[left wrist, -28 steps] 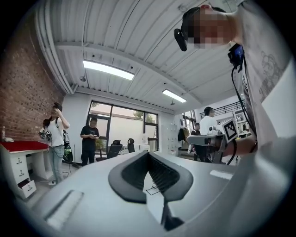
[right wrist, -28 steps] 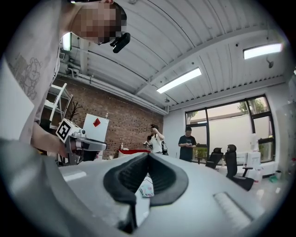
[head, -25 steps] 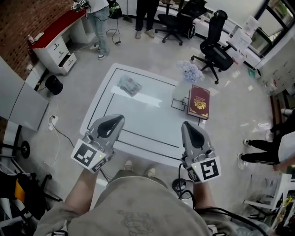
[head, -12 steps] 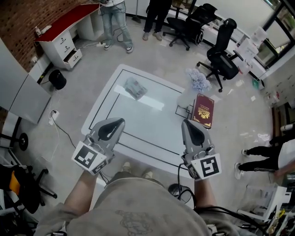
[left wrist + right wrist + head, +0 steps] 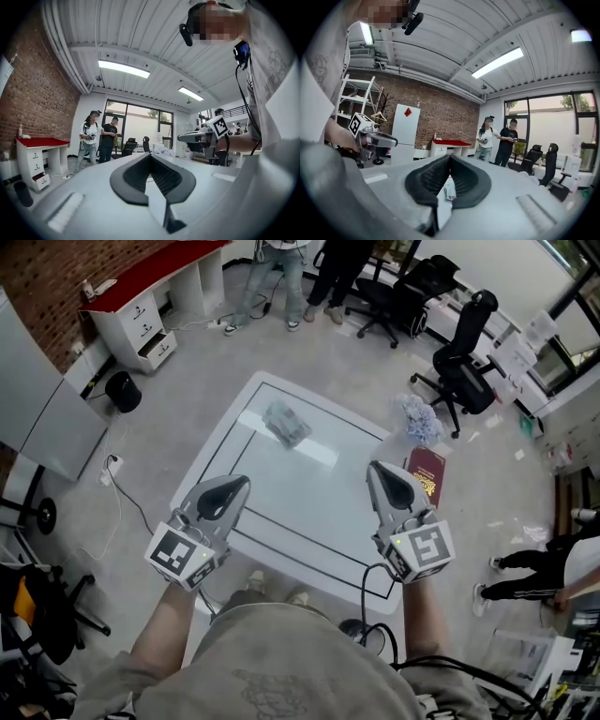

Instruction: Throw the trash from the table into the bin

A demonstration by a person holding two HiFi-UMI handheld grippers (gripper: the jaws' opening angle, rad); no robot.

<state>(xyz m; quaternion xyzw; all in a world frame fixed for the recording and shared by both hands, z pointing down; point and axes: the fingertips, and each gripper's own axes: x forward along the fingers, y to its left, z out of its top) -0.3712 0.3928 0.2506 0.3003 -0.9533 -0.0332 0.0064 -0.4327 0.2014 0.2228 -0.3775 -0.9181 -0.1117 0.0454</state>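
A crumpled grey-green wrapper (image 5: 286,424) lies on the white table (image 5: 323,521), toward its far side. My left gripper (image 5: 228,491) hovers over the near left part of the table, shut and empty. My right gripper (image 5: 386,474) hovers over the near right part, also shut with nothing in it. In the right gripper view the wrapper (image 5: 449,190) shows low, just past the closed jaws (image 5: 450,157). The left gripper view looks level across the table over its shut jaws (image 5: 150,154), with the right gripper (image 5: 197,137) off to the side.
A dark red book (image 5: 429,472) lies at the table's right edge, partly behind my right gripper. A pale crumpled heap (image 5: 419,418) sits past the far right corner. Office chairs (image 5: 466,362) and standing people (image 5: 281,268) are beyond. A black round bin (image 5: 123,390) stands on the floor at the left.
Both grippers have moved forward over the table's near edge, still shut. The right one now covers part of the book. The table and wrapper sit closer in view.
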